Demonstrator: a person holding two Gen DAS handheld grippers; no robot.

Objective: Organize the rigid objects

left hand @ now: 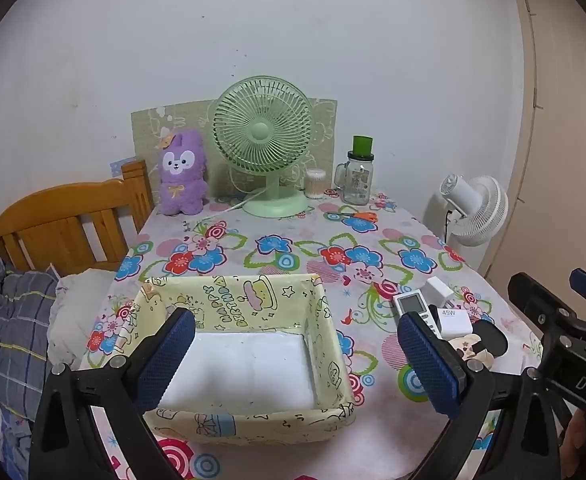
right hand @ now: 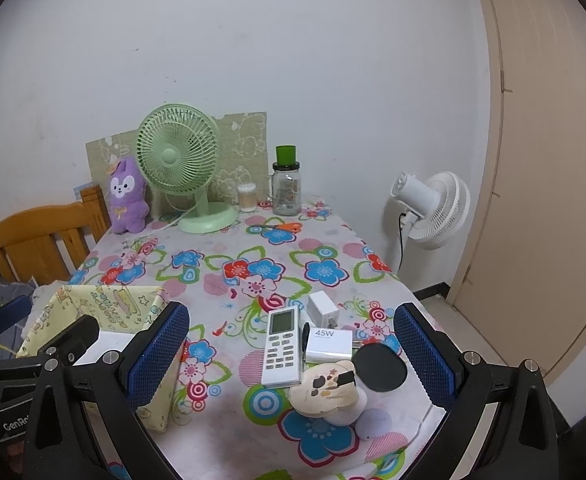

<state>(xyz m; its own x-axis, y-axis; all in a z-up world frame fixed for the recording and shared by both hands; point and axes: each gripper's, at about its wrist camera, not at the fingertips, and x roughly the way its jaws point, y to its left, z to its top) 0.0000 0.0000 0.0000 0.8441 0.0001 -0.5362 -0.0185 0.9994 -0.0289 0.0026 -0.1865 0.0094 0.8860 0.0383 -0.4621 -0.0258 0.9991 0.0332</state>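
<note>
Yellow storage box (left hand: 237, 364) sits empty beside one remote control (right hand: 281, 346) and two white chargers (right hand: 329, 345); left gripper (left hand: 297, 360) and right gripper (right hand: 293, 356) both hover, fingers apart.

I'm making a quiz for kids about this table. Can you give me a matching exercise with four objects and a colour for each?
Objects:
1. desk fan
2. plush bunny
3. remote control
4. scissors handles

Colours:
A. orange
B. white
C. pale green
D. purple

Pairs: 1-C, 2-D, 3-B, 4-A
</note>
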